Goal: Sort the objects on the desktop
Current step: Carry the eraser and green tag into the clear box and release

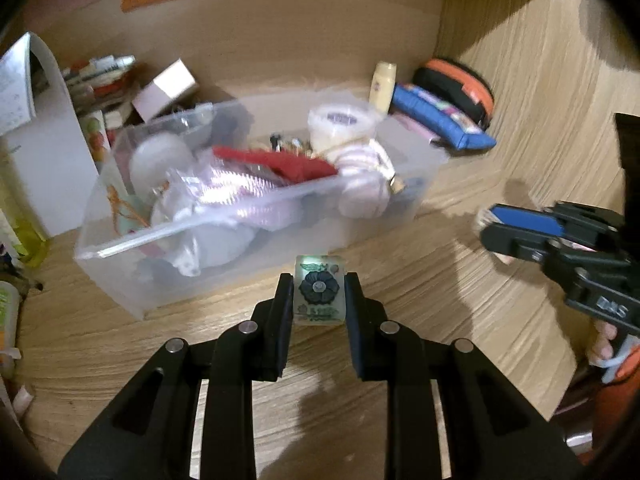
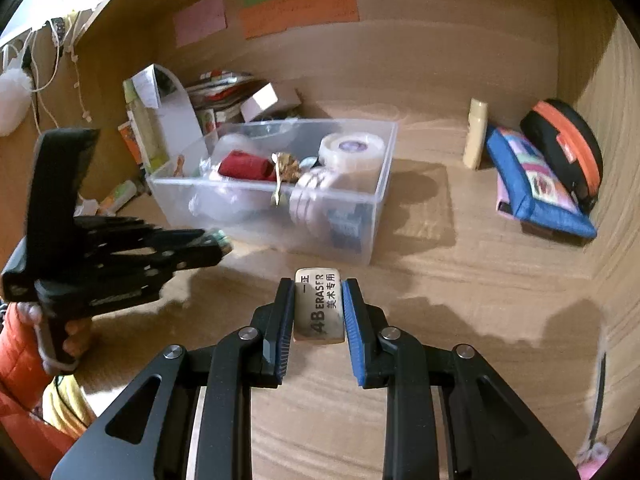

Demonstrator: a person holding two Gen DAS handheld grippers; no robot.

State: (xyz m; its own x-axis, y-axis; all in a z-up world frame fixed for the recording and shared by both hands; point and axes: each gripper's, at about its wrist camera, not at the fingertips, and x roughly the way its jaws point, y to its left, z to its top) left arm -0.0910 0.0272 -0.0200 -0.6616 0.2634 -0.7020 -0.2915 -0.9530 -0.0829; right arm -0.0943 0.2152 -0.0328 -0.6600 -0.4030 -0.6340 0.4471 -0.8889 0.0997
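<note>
My left gripper (image 1: pixel 319 294) is shut on a small pale green tile with a dark flower print (image 1: pixel 319 290), held above the wooden desk just in front of a clear plastic bin (image 1: pixel 132 292). My right gripper (image 2: pixel 318 304) is shut on a white 4B eraser (image 2: pixel 319 306), held above the desk in front of the same bin (image 2: pixel 372 216). The bin holds a red cloth (image 2: pixel 244 166), a tape roll (image 2: pixel 352 150), striped socks and other small items. The right gripper also shows in the left wrist view (image 1: pixel 490 226), and the left gripper in the right wrist view (image 2: pixel 222 242).
A blue pouch (image 2: pixel 536 184), a black-and-orange case (image 2: pixel 568 148) and a cream bottle (image 2: pixel 476 138) lie at the back right. Books, a white box (image 2: pixel 260 104) and papers stand behind the bin at the left. Wooden walls close the back and right.
</note>
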